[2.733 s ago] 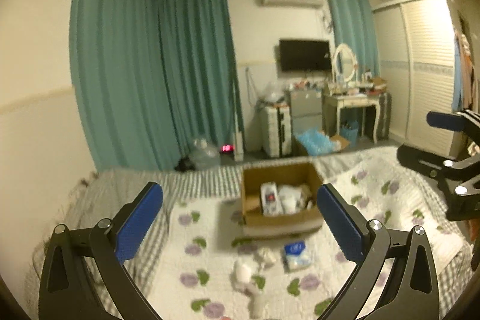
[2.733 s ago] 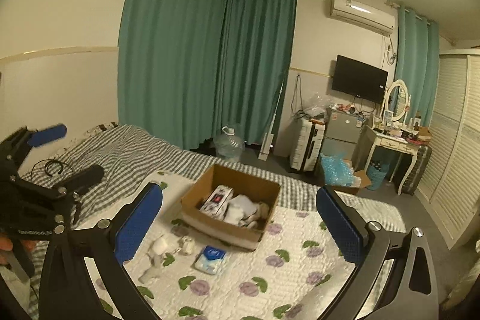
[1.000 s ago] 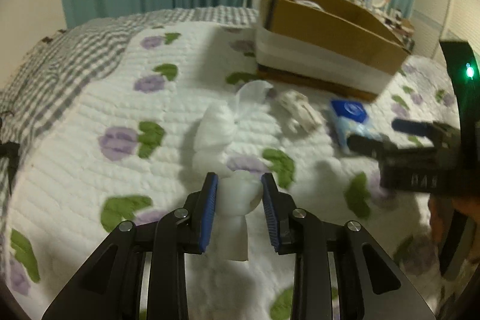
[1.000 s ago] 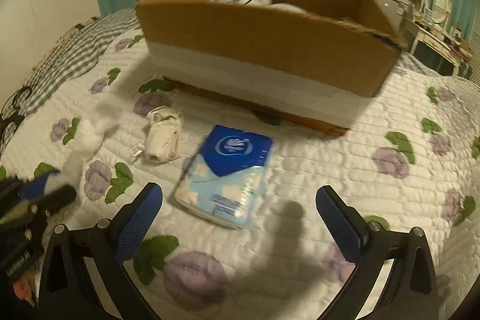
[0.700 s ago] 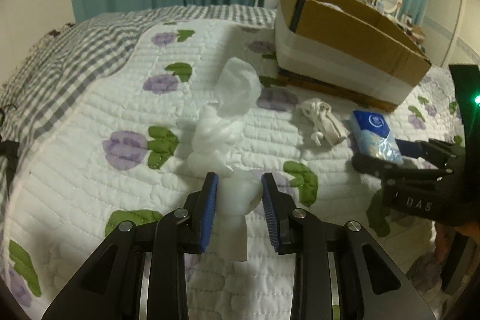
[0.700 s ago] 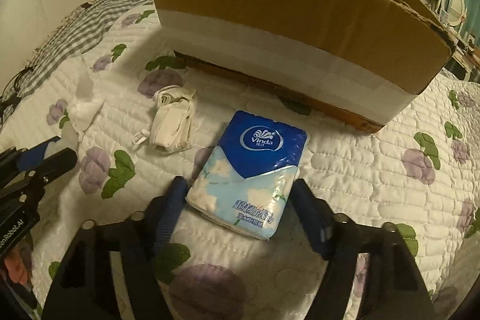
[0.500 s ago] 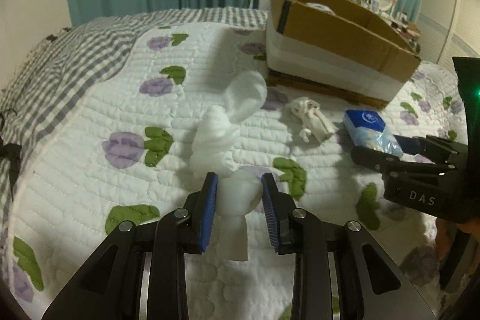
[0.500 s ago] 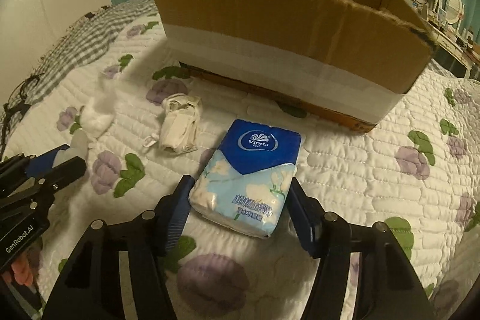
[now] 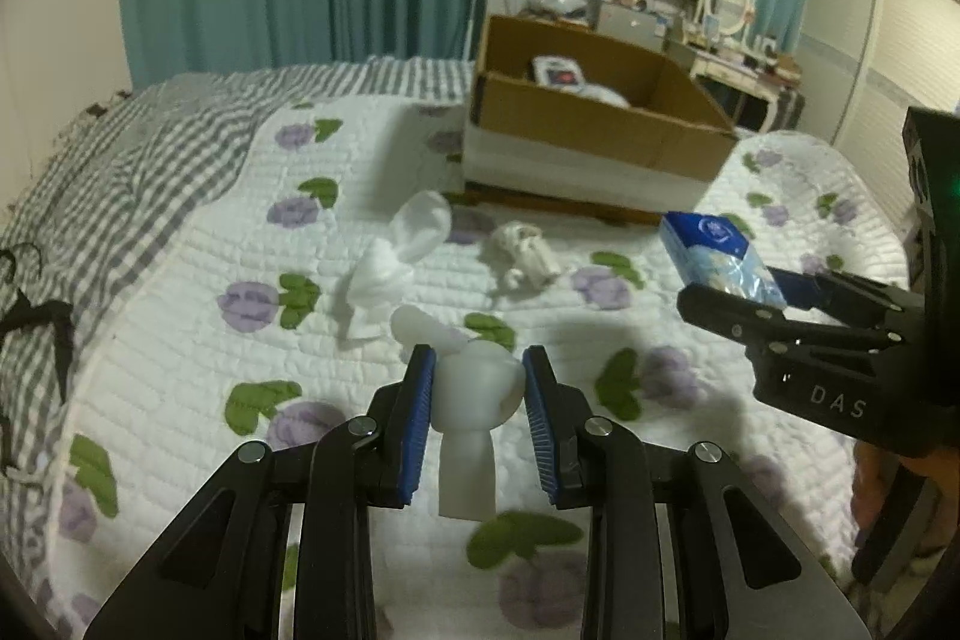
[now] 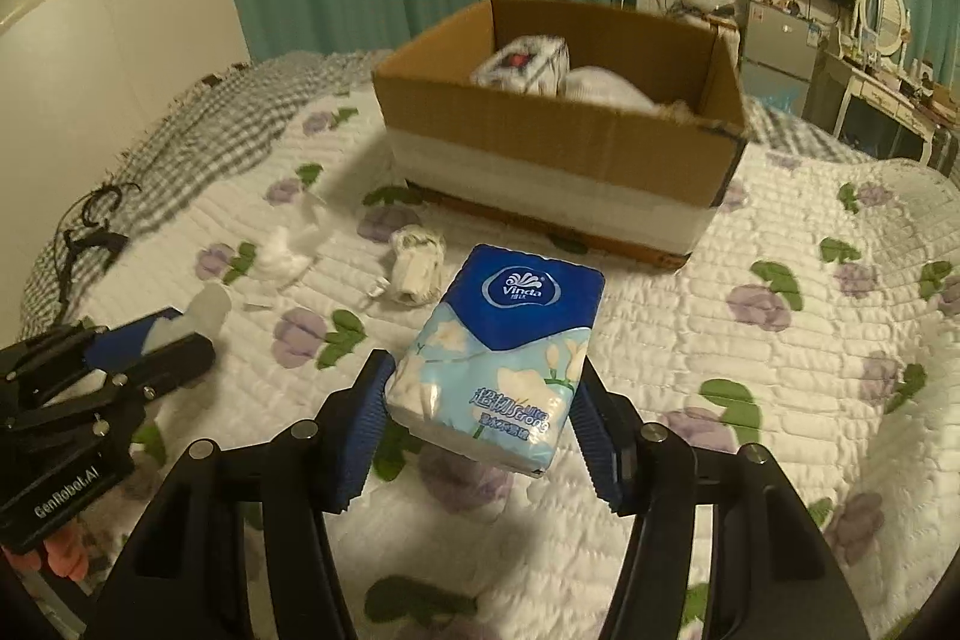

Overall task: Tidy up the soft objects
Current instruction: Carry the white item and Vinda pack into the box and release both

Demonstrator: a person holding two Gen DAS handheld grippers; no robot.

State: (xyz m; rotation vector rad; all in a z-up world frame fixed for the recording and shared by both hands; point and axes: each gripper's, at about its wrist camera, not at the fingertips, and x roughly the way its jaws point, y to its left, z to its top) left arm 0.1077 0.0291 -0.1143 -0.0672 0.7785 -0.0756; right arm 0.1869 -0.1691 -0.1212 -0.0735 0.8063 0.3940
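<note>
Tissue pack, clamped at its sides by the right gripper above the quilt short of the box, looks light and squashy — likely slippery film — while the left gripper pinches a soft white toy.

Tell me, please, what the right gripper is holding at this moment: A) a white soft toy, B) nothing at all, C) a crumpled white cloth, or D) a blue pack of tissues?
D: in the right wrist view the right gripper is shut on the blue pack of tissues, raised off the quilt in front of the cardboard box; the left gripper has the white soft toy.
</note>
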